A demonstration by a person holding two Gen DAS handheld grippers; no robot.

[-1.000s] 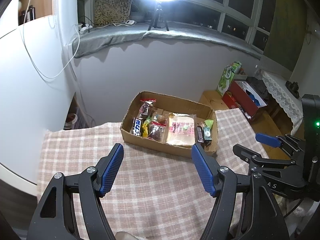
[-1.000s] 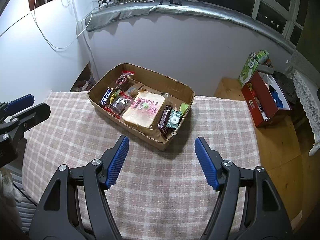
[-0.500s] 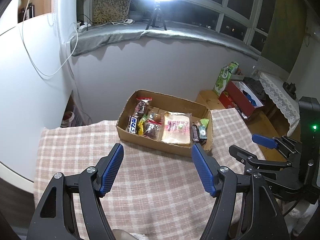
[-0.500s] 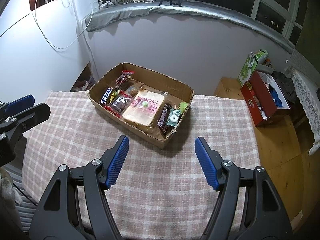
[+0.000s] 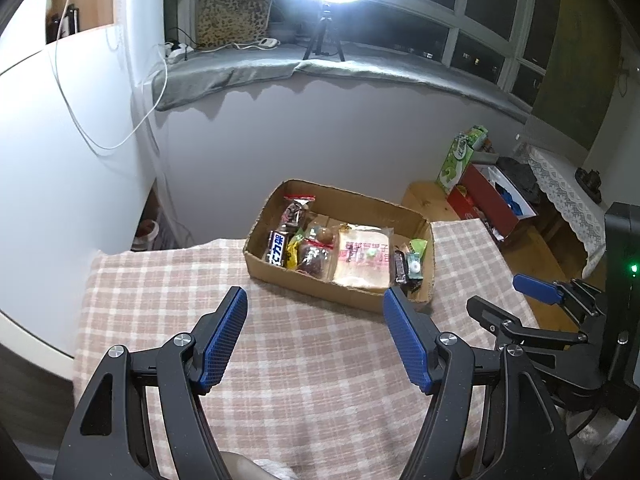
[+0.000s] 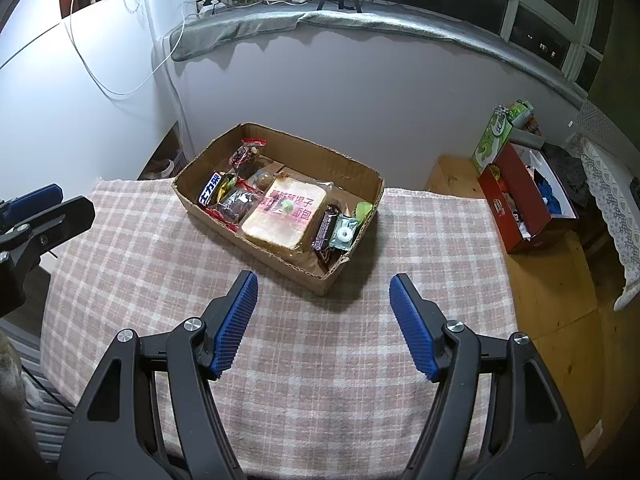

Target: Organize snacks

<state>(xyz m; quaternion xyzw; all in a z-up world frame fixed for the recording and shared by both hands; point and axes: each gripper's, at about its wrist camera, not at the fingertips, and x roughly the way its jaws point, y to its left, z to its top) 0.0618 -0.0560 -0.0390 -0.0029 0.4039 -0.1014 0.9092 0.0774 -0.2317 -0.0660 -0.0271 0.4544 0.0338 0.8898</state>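
Cardboard box (image 6: 280, 216) sits on the checked tablecloth (image 6: 160, 272), holding the snacks: bread pack (image 6: 286, 216), chocolate bar (image 6: 211, 194), mint packet (image 6: 344, 234). Left gripper (image 5: 314, 336) and right gripper (image 6: 324, 322) hover before the box, jaws wide apart, holding nothing.
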